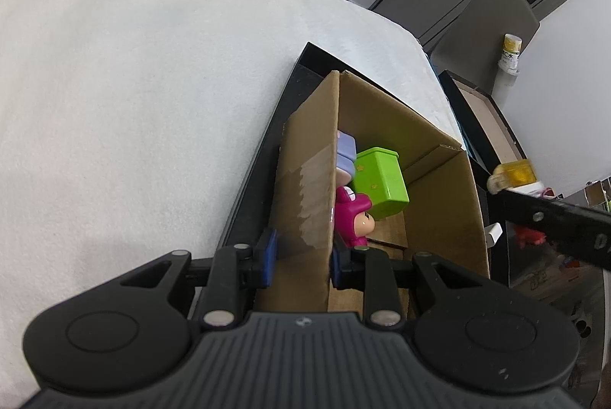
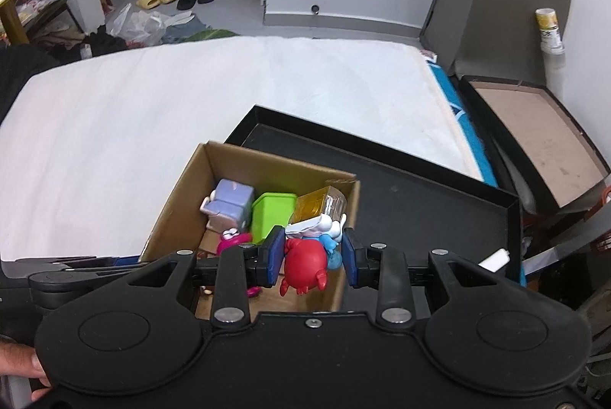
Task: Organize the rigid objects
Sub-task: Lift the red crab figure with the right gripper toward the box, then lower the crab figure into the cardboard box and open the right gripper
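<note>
On the white padded surface [image 2: 152,111] at your left sits nothing but the near-left wall of the cardboard box [image 1: 309,187] — your left gripper [image 1: 301,262] is pinching that wall, one blue pad outside, one inside, pressed against the cardboard.

Box contents, left to right in the right wrist view: a lilac block figure [image 2: 229,206] against the left wall; a magenta figure [image 2: 233,243] just near of it, partly hidden by the gripper; a lime-green container [image 2: 271,214] in the middle, tilted; an amber-and-clear block [image 2: 319,206] at the right wall.

Your right gripper [image 2: 313,256] hangs over the box's near-right corner, its fingers spread apart. Between them you see a red crab-like toy [image 2: 303,265] with a blue-and-white figure [image 2: 326,237] just behind it — whether either pad touches the toys cannot be told.

Under the box lies a black tray [image 2: 420,202], extending right and far. Further right, off the surface, stands an open black box with brown lining [image 2: 542,141], and beyond it a yellow-capped bottle [image 2: 550,27].
</note>
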`<action>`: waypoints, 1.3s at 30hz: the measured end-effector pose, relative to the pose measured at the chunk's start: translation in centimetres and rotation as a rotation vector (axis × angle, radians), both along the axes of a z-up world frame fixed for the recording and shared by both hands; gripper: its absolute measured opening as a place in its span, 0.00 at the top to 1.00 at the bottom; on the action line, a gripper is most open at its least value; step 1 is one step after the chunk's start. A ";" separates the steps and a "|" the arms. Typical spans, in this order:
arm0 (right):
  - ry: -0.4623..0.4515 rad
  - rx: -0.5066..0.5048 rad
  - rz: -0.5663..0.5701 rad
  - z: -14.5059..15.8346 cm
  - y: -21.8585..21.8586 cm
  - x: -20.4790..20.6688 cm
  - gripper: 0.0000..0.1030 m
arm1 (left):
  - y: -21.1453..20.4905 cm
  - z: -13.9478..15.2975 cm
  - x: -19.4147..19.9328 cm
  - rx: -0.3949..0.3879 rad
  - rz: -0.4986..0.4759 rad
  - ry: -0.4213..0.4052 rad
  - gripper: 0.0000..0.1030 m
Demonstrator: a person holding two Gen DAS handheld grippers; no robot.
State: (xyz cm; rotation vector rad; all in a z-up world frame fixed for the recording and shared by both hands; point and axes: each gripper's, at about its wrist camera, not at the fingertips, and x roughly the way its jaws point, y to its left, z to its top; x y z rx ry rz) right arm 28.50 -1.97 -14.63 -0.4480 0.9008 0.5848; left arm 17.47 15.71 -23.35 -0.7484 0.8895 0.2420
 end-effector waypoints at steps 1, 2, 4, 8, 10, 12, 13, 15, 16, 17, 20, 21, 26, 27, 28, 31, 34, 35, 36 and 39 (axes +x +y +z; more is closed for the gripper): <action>0.004 -0.003 0.002 -0.2 0.2 -0.1 0.69 | 0.0 0.0 0.0 -0.002 0.001 -0.001 0.75; 0.009 -0.006 0.005 -0.5 0.3 -0.2 0.69 | 0.1 0.0 0.0 -0.005 0.002 -0.002 0.75; 0.015 -0.012 0.009 -0.9 0.6 -0.3 0.69 | 0.2 0.0 0.0 -0.009 0.002 -0.003 0.75; 0.030 -0.020 0.013 -1.7 1.0 -0.5 0.69 | 0.2 0.0 -0.1 -0.015 0.002 -0.008 0.75; 0.038 -0.025 0.016 -2.2 1.2 -0.7 0.69 | 0.3 0.0 -0.1 -0.018 0.002 -0.010 0.75; 0.046 -0.034 0.022 -2.7 1.5 -0.7 0.69 | 0.3 0.0 -0.1 -0.022 0.003 -0.011 0.75; 0.051 -0.040 0.024 -3.0 1.7 -0.8 0.69 | 0.3 0.0 -0.1 -0.024 0.003 -0.012 0.75; 0.061 -0.051 0.028 -3.6 1.9 -0.9 0.69 | 0.3 0.0 -0.1 -0.027 0.003 -0.014 0.75; 0.065 -0.057 0.029 -3.9 2.0 -0.9 0.69 | 0.4 0.0 -0.3 -0.029 0.004 -0.015 0.75; 0.070 -0.061 0.030 -4.1 2.1 -0.9 0.69 | 0.5 0.0 -0.3 -0.031 0.004 -0.016 0.75; 0.076 -0.078 0.031 -4.9 2.3 -1.1 0.69 | 0.5 0.0 -0.3 -0.034 0.005 -0.018 0.75; 0.076 -0.085 0.032 -5.1 2.4 -1.1 0.69 | 0.5 0.0 -0.3 -0.035 0.005 -0.018 0.75; 0.079 -0.139 0.035 -6.4 2.8 -1.2 0.69 | 0.6 0.0 -0.3 -0.040 0.006 -0.020 0.75; 0.081 -0.147 0.037 -6.5 2.9 -1.2 0.69 | 0.7 0.0 -0.3 -0.041 0.006 -0.021 0.75; 0.078 -0.153 0.038 -6.6 2.9 -1.3 0.69 | 0.7 -0.1 -0.3 -0.042 0.006 -0.021 0.75; 0.045 -0.169 0.040 -6.2 3.1 -1.5 0.60 | 0.7 0.0 -0.3 -0.043 0.004 -0.027 0.74; 0.039 -0.155 0.034 -5.3 2.9 -1.5 0.49 | 0.8 0.0 -0.4 -0.046 0.004 -0.027 0.74; 0.032 -0.150 0.033 -4.9 2.7 -1.6 0.41 | 0.8 0.0 -0.4 -0.045 0.004 -0.028 0.74; 0.018 -0.145 0.033 -4.4 2.6 -1.7 0.33 | 0.8 0.0 -0.4 -0.046 0.004 -0.029 0.74; -0.016 -0.123 0.039 -3.3 2.1 -1.9 0.24 | 0.8 0.0 -0.5 -0.046 0.004 -0.031 0.75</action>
